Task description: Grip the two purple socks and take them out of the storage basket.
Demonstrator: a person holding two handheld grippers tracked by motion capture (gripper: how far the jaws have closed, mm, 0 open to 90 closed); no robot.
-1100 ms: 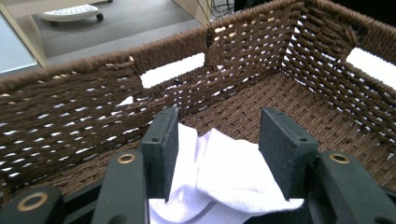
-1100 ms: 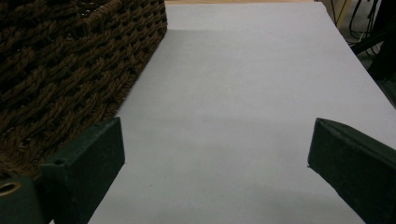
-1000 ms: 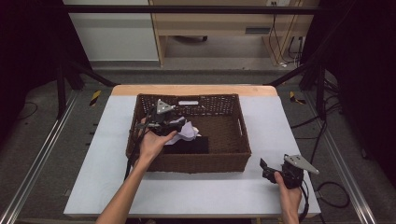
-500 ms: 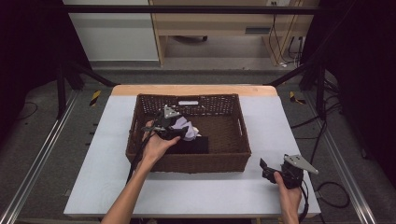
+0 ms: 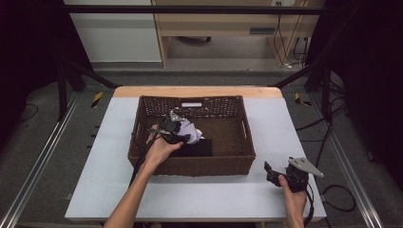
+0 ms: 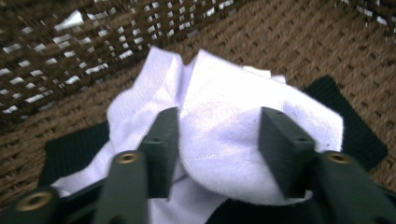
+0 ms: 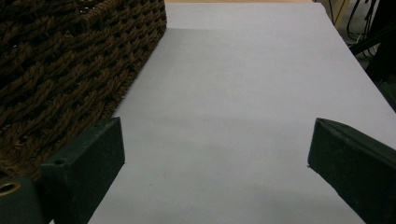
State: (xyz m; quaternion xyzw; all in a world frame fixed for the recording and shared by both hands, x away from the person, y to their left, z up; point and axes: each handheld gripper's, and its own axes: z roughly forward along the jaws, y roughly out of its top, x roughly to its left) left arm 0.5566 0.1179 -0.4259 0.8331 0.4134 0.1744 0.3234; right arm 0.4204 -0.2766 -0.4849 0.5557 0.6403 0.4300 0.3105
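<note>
While we work from our side of the counter (image 5: pixel 199 194), its pale top carries a brown wicker basket (image 5: pixel 190 166) set square in the middle, deep enough to keep loose laundry together. On the basket floor lies a flat black cloth (image 5: pixel 199 148), and on top of it, toward the left, sits a crumpled white sock (image 6: pixel 233 140), bunched high so that it offers a fold to pinch. Our left forearm reaches in over the near wall, wrist bent down, so the left hand-held gripper (image 5: pixel 172 130) points steeply into the basket. Its jaws have just been closing, and in the left gripper view they straddle the raised hump of the sock, about half open; the left jaw looks to be touching the fabric, but we cannot tell that both press on it, so we judge the grip not yet made. Our right hand rests low on the counter near the basket's near right corner, kept clear of the work, and its right hand-held gripper (image 5: pixel 280 175) lies roughly level, aimed along the bare counter beside the basket wall, jaws spread wide with nothing between them.
</note>
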